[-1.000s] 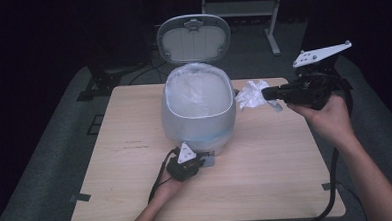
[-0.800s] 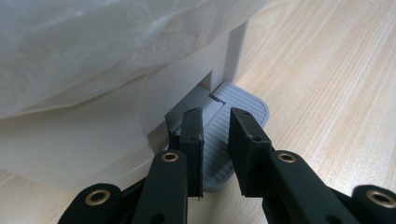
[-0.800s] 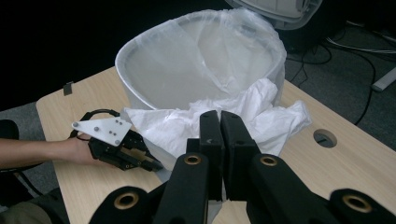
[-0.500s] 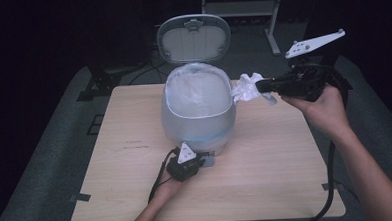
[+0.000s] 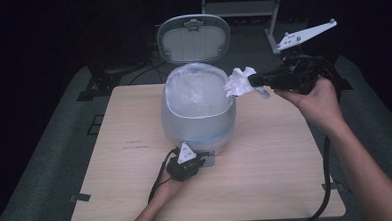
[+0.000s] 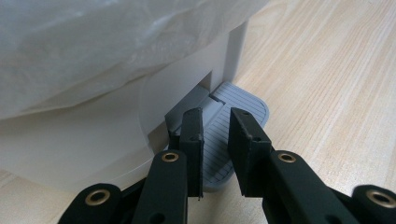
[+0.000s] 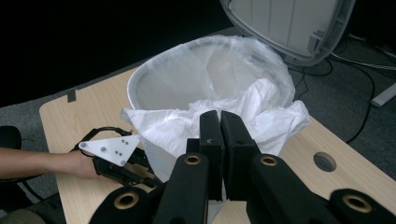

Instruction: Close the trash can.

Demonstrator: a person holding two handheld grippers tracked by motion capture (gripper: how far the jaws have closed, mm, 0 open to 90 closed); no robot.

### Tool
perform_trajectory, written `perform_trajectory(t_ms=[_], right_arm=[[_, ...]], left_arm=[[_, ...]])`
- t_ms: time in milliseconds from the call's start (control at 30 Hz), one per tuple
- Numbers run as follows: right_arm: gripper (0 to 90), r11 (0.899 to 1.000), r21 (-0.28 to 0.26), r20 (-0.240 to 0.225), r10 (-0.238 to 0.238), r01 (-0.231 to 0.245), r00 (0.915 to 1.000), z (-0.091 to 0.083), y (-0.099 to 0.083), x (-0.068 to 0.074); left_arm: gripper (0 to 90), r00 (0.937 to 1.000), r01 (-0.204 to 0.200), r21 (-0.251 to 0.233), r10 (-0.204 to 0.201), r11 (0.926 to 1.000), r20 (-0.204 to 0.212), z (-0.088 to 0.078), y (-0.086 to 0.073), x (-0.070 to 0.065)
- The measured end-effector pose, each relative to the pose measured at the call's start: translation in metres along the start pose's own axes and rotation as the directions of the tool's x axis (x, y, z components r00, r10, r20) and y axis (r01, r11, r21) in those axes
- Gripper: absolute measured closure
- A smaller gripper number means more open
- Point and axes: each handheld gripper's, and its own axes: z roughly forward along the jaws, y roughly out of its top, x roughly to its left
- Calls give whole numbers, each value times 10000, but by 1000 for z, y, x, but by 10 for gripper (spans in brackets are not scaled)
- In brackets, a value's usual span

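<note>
Right now my left tongs [image 5: 198, 158] are pressed together, nothing between them, with their tips resting down on the grey ribbed pedal [image 6: 233, 121] at the foot of the white pedal bin [image 5: 198, 123]; I judge that this weight is what holds the lid [image 5: 194, 38] tipped up and back behind the rim. The bin stands near the middle of the counter [image 5: 267, 187], lined with a thin clear bag [image 7: 215, 70] whose edge is folded out over the rim, so the mouth is wide open to whatever comes. My right tongs [image 7: 219, 122] are pinching a crumpled white tissue [image 5: 239, 81], gripped at one edge so most of the wad hangs free ahead of the tips. In the high view it sits in the air at the bin's right rim, raised off the counter and not yet over the middle of the opening. I hold it high so that it clears the bag's folded edge. Next, I reckon, it needs carrying a little further over the mouth before I let go, with the pedal kept down all the while.
</note>
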Motion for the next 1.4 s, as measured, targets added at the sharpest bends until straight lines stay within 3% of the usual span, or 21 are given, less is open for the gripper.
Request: perform_trajectory(t_ms=[800,1400], right_arm=[[875,9993,-152,-355,-346,341,9988,18,31,12],[875,9990,-194,-551,-422,411,9976,32,44,16]], left_arm=[[755,10000,-24,16,24,10000,16,0,0,0],[755,10000,-31,15,31,10000,18,0,0,0]])
